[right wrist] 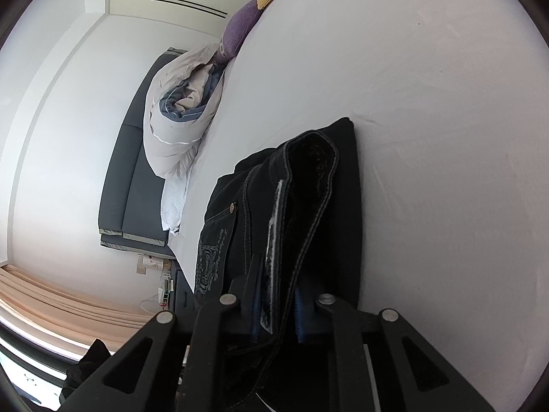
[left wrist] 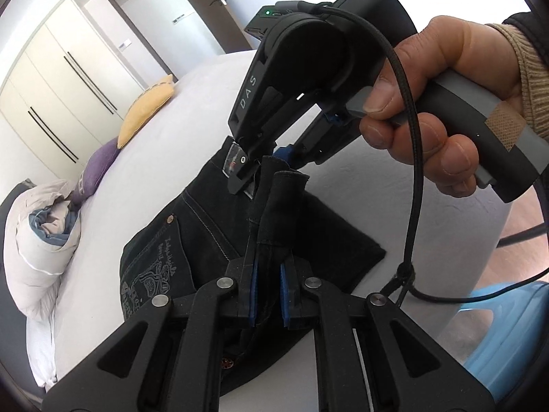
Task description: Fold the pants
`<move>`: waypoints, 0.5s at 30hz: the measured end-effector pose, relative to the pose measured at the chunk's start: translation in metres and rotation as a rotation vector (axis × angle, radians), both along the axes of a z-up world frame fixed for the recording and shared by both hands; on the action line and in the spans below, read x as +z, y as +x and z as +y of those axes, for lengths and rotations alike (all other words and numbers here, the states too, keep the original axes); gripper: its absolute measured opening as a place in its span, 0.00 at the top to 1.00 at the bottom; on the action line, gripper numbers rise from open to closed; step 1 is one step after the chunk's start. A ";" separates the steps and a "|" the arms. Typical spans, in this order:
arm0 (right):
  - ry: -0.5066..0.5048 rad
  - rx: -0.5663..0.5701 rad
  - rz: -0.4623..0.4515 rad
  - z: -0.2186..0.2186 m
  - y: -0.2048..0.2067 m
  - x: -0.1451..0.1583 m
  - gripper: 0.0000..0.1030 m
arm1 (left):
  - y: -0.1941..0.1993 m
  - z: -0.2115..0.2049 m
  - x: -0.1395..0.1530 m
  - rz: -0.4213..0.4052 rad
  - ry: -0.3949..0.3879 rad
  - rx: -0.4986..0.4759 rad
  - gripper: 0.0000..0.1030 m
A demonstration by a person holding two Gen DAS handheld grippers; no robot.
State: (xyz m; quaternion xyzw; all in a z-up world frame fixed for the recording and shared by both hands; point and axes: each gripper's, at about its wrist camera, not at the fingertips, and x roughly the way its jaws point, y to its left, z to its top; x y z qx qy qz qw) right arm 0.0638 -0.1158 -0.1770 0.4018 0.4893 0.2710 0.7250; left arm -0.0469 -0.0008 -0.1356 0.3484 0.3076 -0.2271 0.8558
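Black pants (left wrist: 206,226) lying on the white bed (left wrist: 144,158). Left gripper (left wrist: 269,295) clamped on a raised fold of cloth. Right gripper (right wrist: 276,312) pinching the waistband (blue pads pressing both sides), held by a hand (left wrist: 432,103).

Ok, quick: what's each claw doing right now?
Left claw: shut on a fold of the black pants.
Right claw: shut on the pants' waistband edge.

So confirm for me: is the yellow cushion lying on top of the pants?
No. The yellow cushion sits far up the bed beside the purple one, well apart from the pants.
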 end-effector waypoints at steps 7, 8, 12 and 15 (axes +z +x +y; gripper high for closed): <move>-0.006 0.006 0.020 -0.002 -0.009 -0.022 0.84 | 0.008 0.012 -0.030 0.049 0.044 -0.016 0.92; 0.000 0.004 0.018 -0.002 -0.009 -0.023 0.83 | 0.007 0.012 -0.034 0.038 0.060 -0.020 0.91; -0.007 -0.007 0.029 -0.007 -0.006 -0.017 0.71 | 0.008 0.016 -0.034 0.051 0.036 0.015 0.88; -0.046 -0.061 0.008 -0.022 -0.009 -0.003 0.57 | 0.008 0.026 -0.026 0.090 -0.012 0.028 0.86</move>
